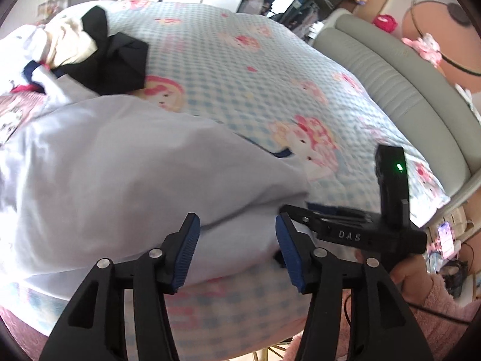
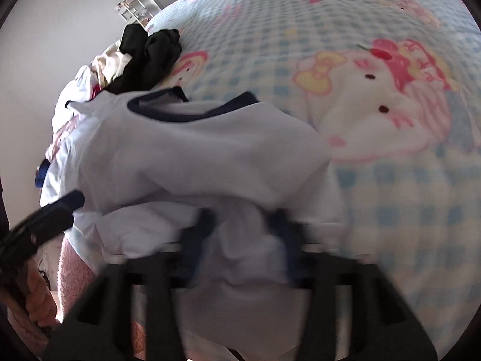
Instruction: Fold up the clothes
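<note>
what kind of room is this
Most likely a bedroom: clothes are being folded on a bed with a checked cartoon-print bedspread and a padded grey bed frame. A pile of unfolded clothes lies farther back.

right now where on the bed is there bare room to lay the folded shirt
Free: the checked bedspread between the white shirt and the grey headboard. Crowded: the far corner, where the black garment lies in a clothes pile.
</note>
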Available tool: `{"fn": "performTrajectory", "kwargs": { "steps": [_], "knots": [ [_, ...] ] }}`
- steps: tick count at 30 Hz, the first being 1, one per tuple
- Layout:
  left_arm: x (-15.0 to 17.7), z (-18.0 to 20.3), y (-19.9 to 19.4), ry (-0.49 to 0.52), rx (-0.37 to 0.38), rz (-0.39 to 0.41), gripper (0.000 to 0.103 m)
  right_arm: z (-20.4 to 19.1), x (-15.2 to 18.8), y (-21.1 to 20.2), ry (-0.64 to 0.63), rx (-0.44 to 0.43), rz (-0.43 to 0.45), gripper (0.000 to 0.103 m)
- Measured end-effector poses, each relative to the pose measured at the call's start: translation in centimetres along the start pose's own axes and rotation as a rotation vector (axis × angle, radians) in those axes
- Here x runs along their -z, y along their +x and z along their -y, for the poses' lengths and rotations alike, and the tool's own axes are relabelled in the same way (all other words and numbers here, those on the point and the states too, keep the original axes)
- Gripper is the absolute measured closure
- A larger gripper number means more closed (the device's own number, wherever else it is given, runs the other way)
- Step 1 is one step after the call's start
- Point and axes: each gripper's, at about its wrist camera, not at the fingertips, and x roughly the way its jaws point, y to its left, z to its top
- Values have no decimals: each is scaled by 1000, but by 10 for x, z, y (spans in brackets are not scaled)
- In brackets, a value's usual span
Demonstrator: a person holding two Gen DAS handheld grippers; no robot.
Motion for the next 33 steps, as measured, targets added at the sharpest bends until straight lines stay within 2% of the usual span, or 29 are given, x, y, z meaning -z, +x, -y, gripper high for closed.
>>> {"fn": "performTrajectory", "kwargs": {
  "steps": [2,4,5,7,8,9,10,12,15,17,22,25,26,28,30,31,33],
  "knots": [
    [0,-8,7,-15,-22,-17,47,-5,4,-6,-15,24,25,93],
    [0,-8,21,8,-32,-28,41,-7,4,-17,-19,51,63,95],
    [2,-8,35,12,-20,-72,35,-9,4,-25,-25,74,89,95],
    [5,-7,62,23,3,-153,38,-12,4,-37,-38,115,134,96],
    [7,0,70,38,6,-163,42,-14,4,-44,-45,135,157,96],
    [8,9,75,73,-4,-154,52,-16,4,-51,-51,154,180,97],
    [9,20,78,119,-11,-147,58,-17,4,-58,-59,172,201,97],
    [4,40,81,173,-2,-134,90,-20,4,-73,-72,206,244,98],
    [-11,66,79,219,54,-109,97,-22,0,-105,-79,264,340,98],
    [-23,84,74,251,110,-90,98,-26,-6,-126,-95,320,408,98],
    [-38,119,75,250,243,-90,98,-12,-16,-161,-61,412,482,98],
    [-34,131,73,255,311,-97,97,3,-15,-173,-27,476,503,98],
    [-32,132,71,261,321,-95,96,11,-15,-168,-16,459,463,98],
    [-27,129,67,272,305,-90,90,26,-15,-159,6,425,384,96],
    [-24,119,63,253,258,-79,69,40,-15,-151,27,390,305,94],
    [-22,112,61,233,232,-71,66,46,-14,-147,40,362,274,94],
    [-19,99,55,194,180,-56,66,45,-5,-147,66,269,270,87]
  ]
}}
